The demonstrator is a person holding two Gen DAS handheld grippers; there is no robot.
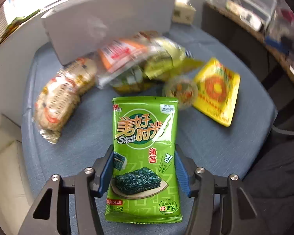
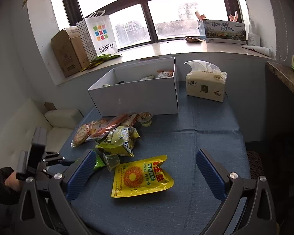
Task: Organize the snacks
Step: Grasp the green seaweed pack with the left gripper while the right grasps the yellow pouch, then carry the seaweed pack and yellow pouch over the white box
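Inside white box [image 2: 135, 96]: few snacks; left tool [image 1: 145, 168] pinching seaweed packet [image 1: 145, 156]; right tool [image 2: 145, 174] spread.

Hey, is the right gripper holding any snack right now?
No, the right gripper is open and empty, its blue fingers spread wide either side of the yellow snack pouch lying on the table.

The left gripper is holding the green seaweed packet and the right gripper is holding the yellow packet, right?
Not quite. The left gripper does hold the green seaweed packet, but the right gripper holds nothing. The right wrist view shows its jaws wide open, with the yellow packet lying flat on the blue tablecloth between them.
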